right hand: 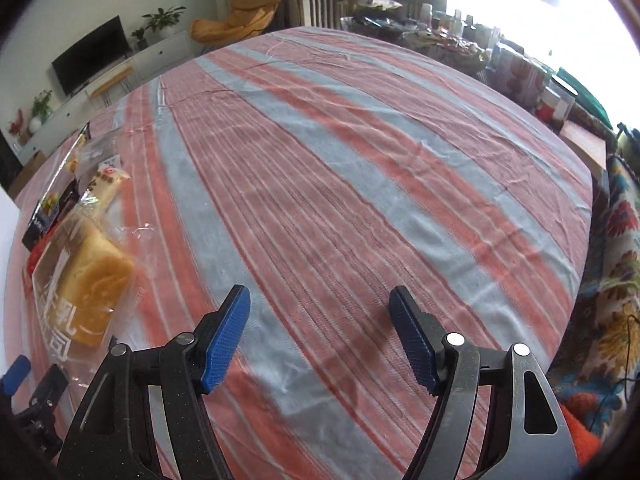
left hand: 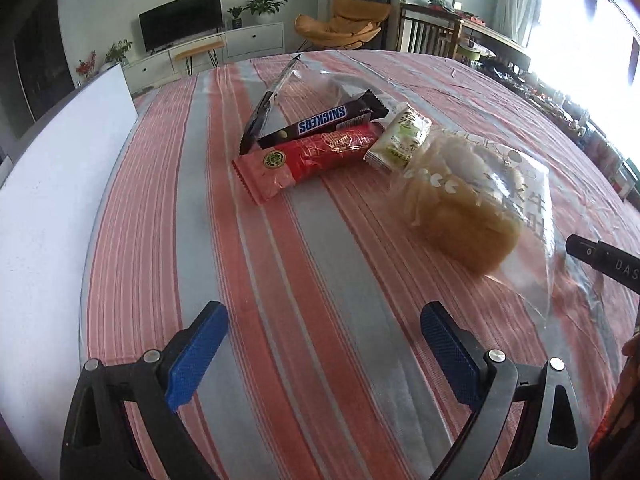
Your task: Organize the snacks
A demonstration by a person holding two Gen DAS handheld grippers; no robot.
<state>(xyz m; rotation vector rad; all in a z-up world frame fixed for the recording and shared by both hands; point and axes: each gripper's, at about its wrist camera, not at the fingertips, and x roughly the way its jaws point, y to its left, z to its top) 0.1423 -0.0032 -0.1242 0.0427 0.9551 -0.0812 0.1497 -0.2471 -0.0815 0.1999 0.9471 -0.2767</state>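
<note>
A cluster of snacks lies on the striped cloth. A Snickers bar [left hand: 324, 120] rests against a red wrapped snack [left hand: 308, 160], with a small green-white packet [left hand: 400, 136] to the right and a dark flat packet [left hand: 264, 108] standing on edge behind. A bagged bread loaf [left hand: 468, 204] lies nearest, right of centre; it also shows in the right wrist view [right hand: 92, 276]. My left gripper [left hand: 324, 352] is open and empty, short of the snacks. My right gripper [right hand: 320, 336] is open and empty over bare cloth, right of the loaf.
A white board [left hand: 60, 208] stands along the table's left edge. The striped tablecloth [right hand: 360, 160] spreads wide to the right. Cluttered shelves and boxes [right hand: 520, 76] line the far right side. A floral fabric [right hand: 616, 280] hangs beyond the right edge.
</note>
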